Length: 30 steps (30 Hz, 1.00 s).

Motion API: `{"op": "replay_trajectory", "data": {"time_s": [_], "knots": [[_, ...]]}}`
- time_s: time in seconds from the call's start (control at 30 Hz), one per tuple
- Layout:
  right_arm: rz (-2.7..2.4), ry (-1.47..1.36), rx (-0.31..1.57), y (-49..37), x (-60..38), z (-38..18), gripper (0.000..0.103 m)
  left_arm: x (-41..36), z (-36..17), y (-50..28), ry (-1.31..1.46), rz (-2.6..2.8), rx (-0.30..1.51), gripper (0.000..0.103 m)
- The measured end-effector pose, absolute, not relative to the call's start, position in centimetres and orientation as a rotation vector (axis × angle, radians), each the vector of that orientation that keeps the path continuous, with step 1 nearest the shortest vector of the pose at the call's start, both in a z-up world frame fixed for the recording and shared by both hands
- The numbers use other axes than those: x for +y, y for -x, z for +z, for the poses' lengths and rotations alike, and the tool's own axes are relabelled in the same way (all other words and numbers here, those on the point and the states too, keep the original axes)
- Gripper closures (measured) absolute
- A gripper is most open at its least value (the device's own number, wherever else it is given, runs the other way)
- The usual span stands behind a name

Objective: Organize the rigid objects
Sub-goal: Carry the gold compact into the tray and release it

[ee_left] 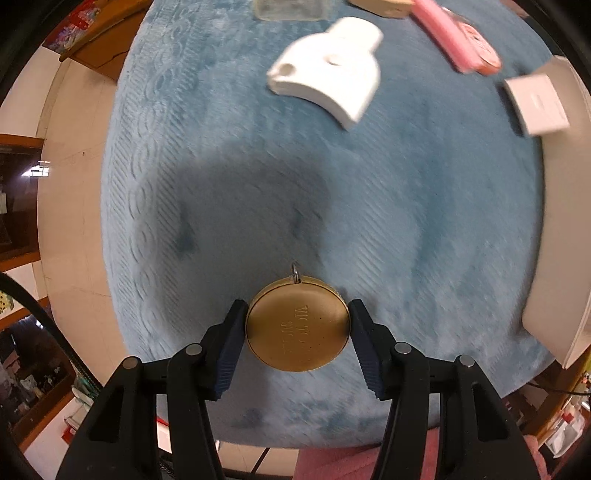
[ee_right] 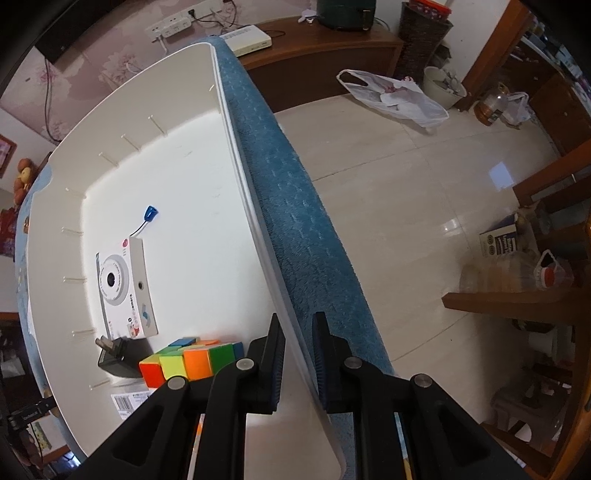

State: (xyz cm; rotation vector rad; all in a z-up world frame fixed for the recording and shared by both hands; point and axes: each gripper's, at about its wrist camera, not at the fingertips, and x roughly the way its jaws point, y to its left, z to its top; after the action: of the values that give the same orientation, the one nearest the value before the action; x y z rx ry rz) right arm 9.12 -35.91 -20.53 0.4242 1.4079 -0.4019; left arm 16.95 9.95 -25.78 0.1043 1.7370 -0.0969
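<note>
The left gripper (ee_left: 297, 334) pinches a round brass medal (ee_left: 297, 328) by its edges, above the blue cloth (ee_left: 406, 240). The right gripper (ee_right: 298, 363) clamps the white bin (ee_right: 236, 177) wall. Keep the medal level while carrying it right toward the bin.

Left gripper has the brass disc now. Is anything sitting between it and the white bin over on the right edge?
Nothing visible does. The left gripper holds the brass disc above bare blue blanket, which runs unbroken to the white bin. The white plastic piece and pink item lie farther ahead, off that path.
</note>
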Motion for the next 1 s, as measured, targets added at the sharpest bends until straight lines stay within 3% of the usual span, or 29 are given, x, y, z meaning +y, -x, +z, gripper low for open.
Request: {"op": "replay_trajectory", "data": {"time_s": [0.3, 0.77, 1.0], "knots": [[-0.318, -0.49, 1.41, -7.8, -37.0, -20.5, 0.095, 6.9, -22.7, -13.8, -0.087, -0.106, 1.702, 0.044], [-0.186, -0.473, 1.444, -7.9, -37.5, -20.8, 0.095, -0.4, -13.0, -11.0, -0.076, -0.227, 1.579, 0.044], [-0.114, -0.408, 1.468, -8.3, -37.2, -20.8, 0.095, -3.9, -11.7, -9.9, -0.118, -0.317, 1.511, 0.044]]}}
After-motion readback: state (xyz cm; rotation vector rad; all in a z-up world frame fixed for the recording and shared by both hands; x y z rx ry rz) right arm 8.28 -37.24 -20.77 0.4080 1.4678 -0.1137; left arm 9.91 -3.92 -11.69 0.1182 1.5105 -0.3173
